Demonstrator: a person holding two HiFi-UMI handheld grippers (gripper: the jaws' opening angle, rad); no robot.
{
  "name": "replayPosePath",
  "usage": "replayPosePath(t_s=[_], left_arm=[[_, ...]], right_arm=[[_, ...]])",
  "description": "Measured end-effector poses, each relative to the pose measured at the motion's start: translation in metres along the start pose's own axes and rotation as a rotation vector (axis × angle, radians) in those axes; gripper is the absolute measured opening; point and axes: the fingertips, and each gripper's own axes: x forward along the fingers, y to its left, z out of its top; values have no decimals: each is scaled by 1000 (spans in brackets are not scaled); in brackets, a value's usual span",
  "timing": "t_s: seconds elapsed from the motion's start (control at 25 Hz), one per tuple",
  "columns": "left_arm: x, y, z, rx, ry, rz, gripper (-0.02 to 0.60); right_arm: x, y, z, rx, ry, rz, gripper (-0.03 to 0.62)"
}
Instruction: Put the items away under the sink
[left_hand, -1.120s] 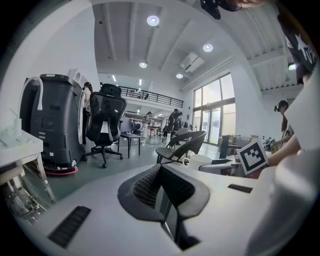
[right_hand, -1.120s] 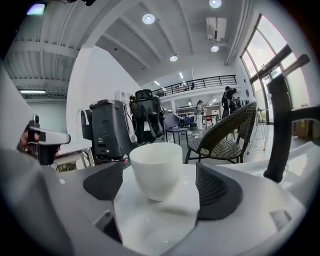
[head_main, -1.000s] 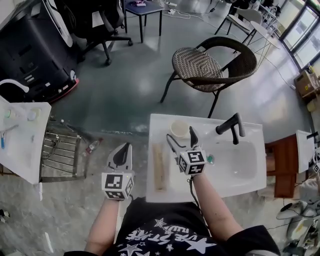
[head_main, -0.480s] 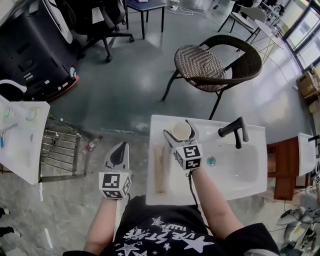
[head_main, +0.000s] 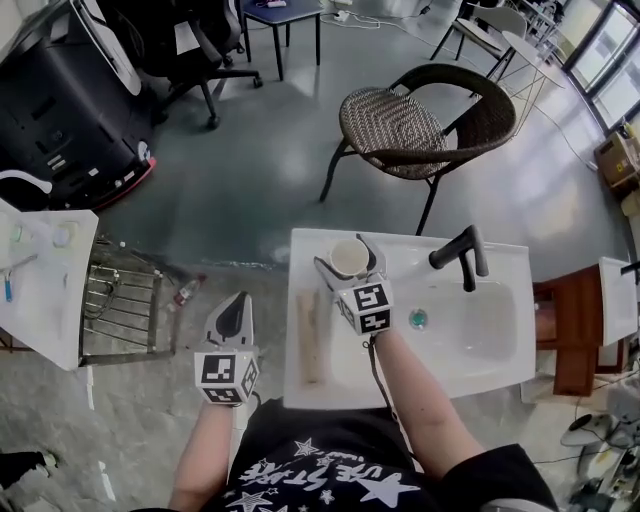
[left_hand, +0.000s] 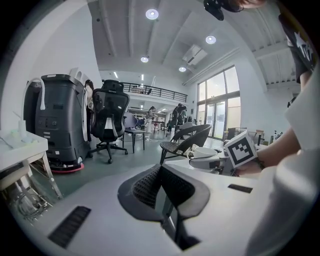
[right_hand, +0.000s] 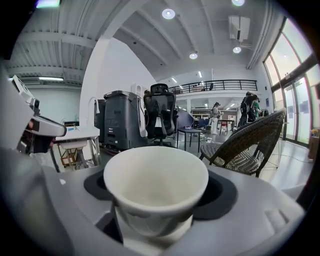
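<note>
Rack: wire rack (head_main: 120, 315) on the floor at far left, next to another white unit. Not part of this job as far as I can tell.

Left gripper: the left gripper (head_main: 238, 302) hangs off the left side of the table, over the floor. Fingers are pressed together with nothing in them, so it's just idling.

Wooden piece: a long pale wooden piece (head_main: 310, 335) lies flat on the left part of the table (head_main: 500, 365), pointing away from the person. It's just beside the right gripper and nothing is touching it.

Cup: white cup (right_hand: 156, 187), upright and empty-looking, at the back left of the table near the far edge.

Right gripper: the right gripper (head_main: 346, 262) has its fingers spread wide, one on each side of the cup. In its own view the cup fills the gap, but I don't see them squeezing it yet.

Tap: black tap (head_main: 458, 255) behind the basin, well off to the right and out of the way.

What changed: a second ago the right gripper was short of the cup, back toward the basin. It has since slid forward and left until the cup sits between the fingers. The left one barely moved.

What it means: I'd say the reach is done and the next step is to close on the cup. The cup looks like the first thing going under the sink, and the wooden piece still waits. No view shows the space underneath, so I can't say how clear it is.
</note>
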Motion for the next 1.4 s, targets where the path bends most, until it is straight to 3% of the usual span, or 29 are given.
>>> replayPosePath(t_s=[0.6, 0.88, 1.4], left_arm=[[-42, -52, 5, 21, -36, 51, 9], [-73, -109, 9, 39, -66, 72, 9], [-170, -237, -28, 7, -102, 186, 9]], right_arm=[[-98, -1, 33, 165, -172, 74, 411], [-161, 1, 30, 160, -188, 133, 411], [-292, 2, -19, 154, -150, 280, 411]])
